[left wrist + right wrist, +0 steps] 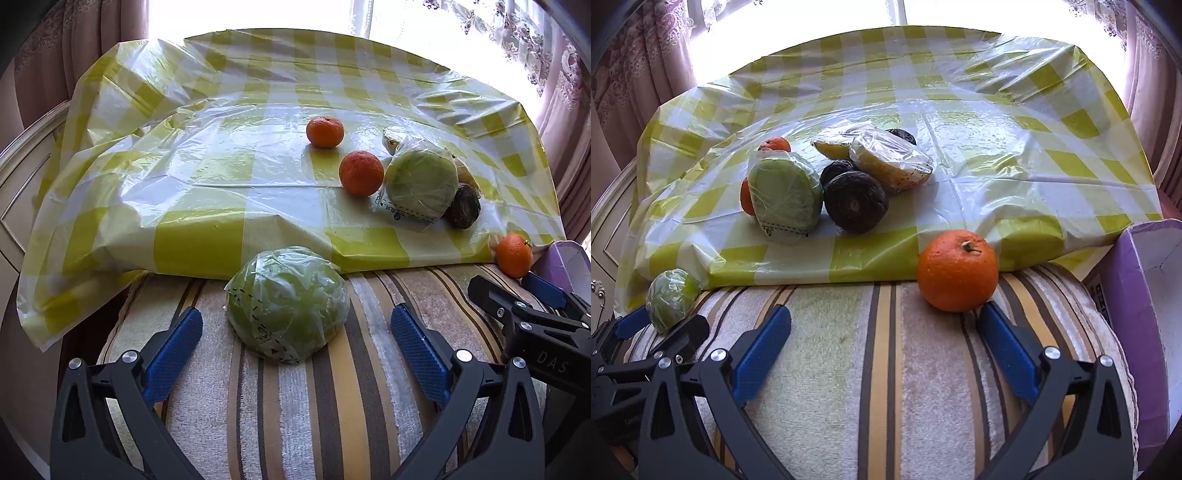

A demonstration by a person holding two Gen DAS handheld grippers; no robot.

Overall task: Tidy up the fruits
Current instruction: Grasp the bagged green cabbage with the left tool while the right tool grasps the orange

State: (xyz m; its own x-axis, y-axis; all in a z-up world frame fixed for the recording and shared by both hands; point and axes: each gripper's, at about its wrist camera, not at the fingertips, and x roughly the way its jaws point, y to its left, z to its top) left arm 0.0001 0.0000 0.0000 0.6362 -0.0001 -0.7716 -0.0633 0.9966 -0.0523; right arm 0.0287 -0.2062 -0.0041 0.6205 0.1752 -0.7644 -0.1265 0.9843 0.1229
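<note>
A green fruit half wrapped in plastic lies on the striped towel, just ahead of my open left gripper; it also shows in the right wrist view. An orange sits on the towel just ahead of my open, empty right gripper, touching nothing; it shows in the left wrist view too. On the checked cloth lie two more oranges, a second wrapped green half, dark round fruits and wrapped yellow halves.
The yellow-checked plastic cloth covers a raised surface behind the towel. A purple box stands at the right. A white cabinet is at the left; curtains and a bright window are behind.
</note>
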